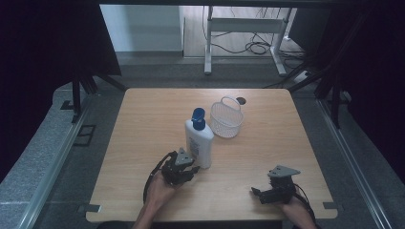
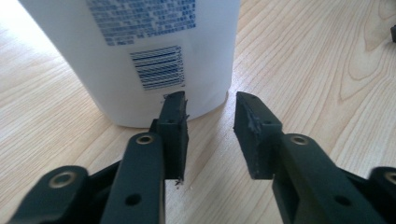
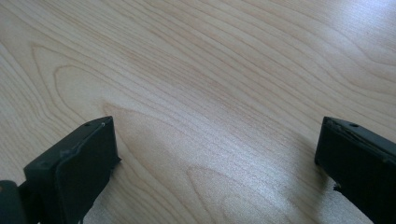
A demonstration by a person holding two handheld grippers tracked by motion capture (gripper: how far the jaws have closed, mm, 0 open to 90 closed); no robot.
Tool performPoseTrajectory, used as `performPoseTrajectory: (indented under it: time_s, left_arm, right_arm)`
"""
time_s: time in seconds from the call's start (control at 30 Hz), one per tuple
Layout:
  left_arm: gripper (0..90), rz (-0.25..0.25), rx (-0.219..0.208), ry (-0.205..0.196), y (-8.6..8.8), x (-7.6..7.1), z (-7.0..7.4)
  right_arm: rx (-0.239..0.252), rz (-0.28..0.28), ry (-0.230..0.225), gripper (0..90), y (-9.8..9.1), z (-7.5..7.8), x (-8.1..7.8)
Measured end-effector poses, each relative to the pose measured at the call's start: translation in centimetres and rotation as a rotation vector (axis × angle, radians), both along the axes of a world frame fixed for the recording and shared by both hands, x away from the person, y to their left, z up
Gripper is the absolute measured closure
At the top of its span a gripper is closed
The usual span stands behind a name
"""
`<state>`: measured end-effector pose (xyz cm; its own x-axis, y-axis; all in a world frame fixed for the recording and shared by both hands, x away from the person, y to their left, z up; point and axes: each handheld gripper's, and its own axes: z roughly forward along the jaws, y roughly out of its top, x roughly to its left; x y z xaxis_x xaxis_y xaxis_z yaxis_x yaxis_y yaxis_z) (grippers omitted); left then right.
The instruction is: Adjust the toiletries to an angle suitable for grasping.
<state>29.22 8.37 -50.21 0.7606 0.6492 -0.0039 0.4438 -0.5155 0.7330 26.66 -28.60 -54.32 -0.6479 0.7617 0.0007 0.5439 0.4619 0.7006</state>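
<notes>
White bottle (image 1: pixel 199 140) with blue cap upright mid-table, just left of white mesh basket (image 1: pixel 226 118). Left gripper (image 2: pixel 210 114) low at bottle's base, jaws partly open, nothing between; gap narrower than bottle body, likely widening for a grasp. Right gripper (image 3: pixel 215 154) parked near front right edge of table (image 1: pixel 143 124), jaws wide, empty. Open wood left of bottle; basket crowds far-right side.
</notes>
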Motion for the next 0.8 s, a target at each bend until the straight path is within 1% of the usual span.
performPoseTrajectory:
  time_s: [0.27, 0.6, 0.7, 0.8]
  left_arm:
    - [52.6, 0.027, -0.018, 0.006, 0.9, -0.6, 0.4]
    - [41.7, 0.057, -0.039, -0.001, 2.1, -1.5, 0.6]
    - [38.2, 0.063, -0.036, 0.0, 2.4, -1.7, 0.7]
    - [35.6, 0.07, -0.041, 0.003, 2.8, -1.9, 0.6]
  right_arm:
    - [-0.001, 0.002, -0.002, 0.0, 0.0, 0.0, 0.0]
    - [-0.001, 0.003, -0.002, 0.0, 0.0, 0.0, 0.0]
    - [-0.001, 0.003, -0.002, 0.0, 0.0, 0.0, 0.0]
    - [-0.001, 0.004, -0.002, 0.0, 0.0, 0.0, 0.0]
